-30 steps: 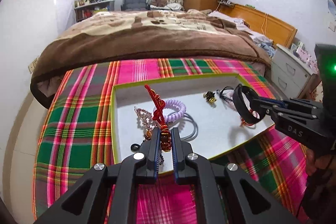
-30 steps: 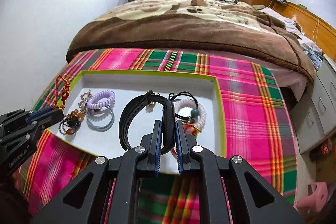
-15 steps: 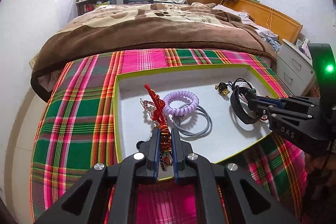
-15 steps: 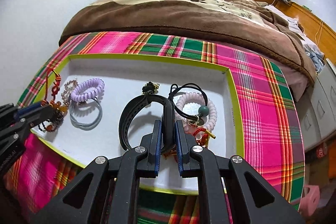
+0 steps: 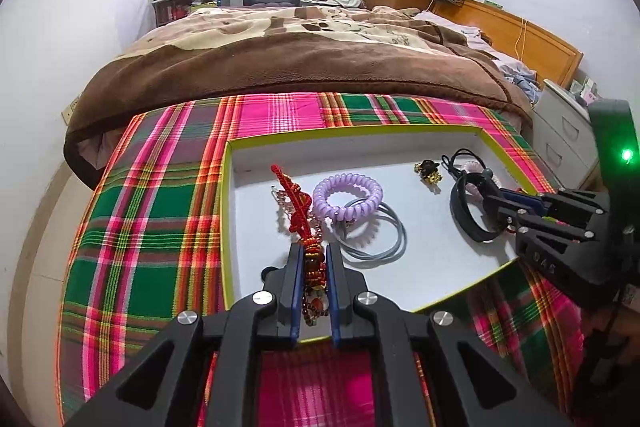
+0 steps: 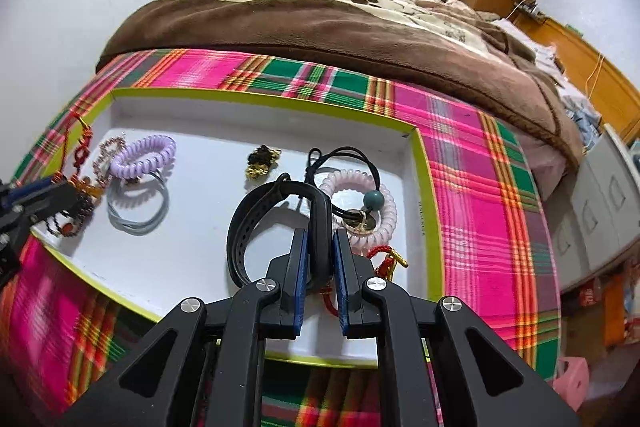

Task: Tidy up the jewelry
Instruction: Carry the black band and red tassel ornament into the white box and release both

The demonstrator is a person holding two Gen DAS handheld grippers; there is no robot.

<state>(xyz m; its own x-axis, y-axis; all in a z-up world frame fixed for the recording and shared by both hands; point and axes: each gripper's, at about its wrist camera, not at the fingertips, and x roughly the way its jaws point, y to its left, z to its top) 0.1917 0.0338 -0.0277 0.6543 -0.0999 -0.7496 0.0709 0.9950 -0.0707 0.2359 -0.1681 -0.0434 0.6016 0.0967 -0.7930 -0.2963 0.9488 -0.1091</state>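
Left tongs clamped on red knotted charm; right tongs clamped on black strap, over tray.

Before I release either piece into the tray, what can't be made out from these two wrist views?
- Red knotted charm: its beaded lower end sits between the left gripper fingers; left wrist view hides where it ends.
- Black strap: the part clamped in the right gripper is covered, right wrist view.
- Red cord beside it: partly under the right fingers.
- Small gold-black piece: too small to identify.
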